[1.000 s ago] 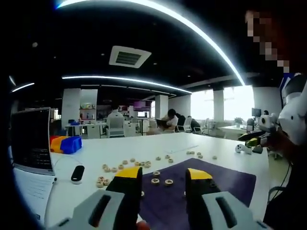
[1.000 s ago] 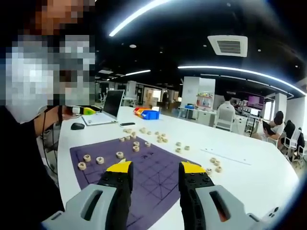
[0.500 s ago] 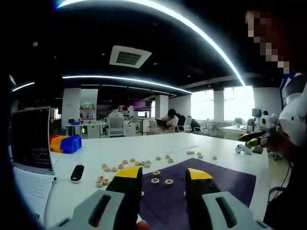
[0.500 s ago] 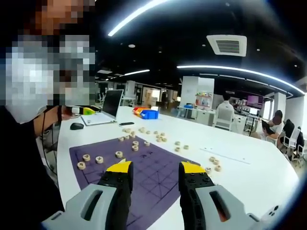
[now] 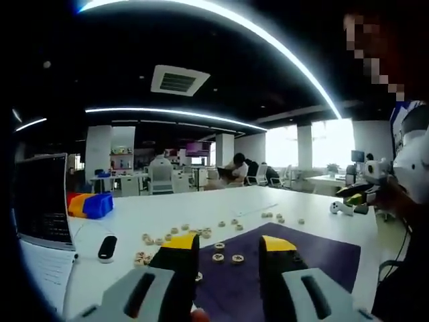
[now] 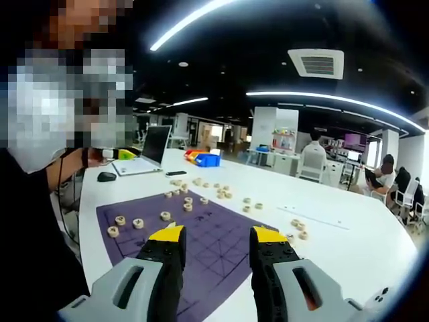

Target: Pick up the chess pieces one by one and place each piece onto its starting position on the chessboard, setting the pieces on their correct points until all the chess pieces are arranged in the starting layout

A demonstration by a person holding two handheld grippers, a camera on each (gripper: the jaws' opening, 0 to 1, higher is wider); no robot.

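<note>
Both tongs, left (image 5: 222, 249) and right (image 6: 210, 240), are hovering released and empty; round tan wooden chess pieces (image 6: 165, 216) are lying nearest, upper-left of right tongs, on the purple cloth chessboard (image 6: 221, 251).

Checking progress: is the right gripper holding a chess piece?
No, the right gripper has open jaws with only the purple board showing between them.

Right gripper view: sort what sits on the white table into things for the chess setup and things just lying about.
For the job:
- purple chessboard mat
- round chess pieces on the mat
- loose chess pieces on the white table
- left gripper and right gripper, both open and empty

Lying about:
- laptop
- black mouse
- blue bin
- phone
</note>
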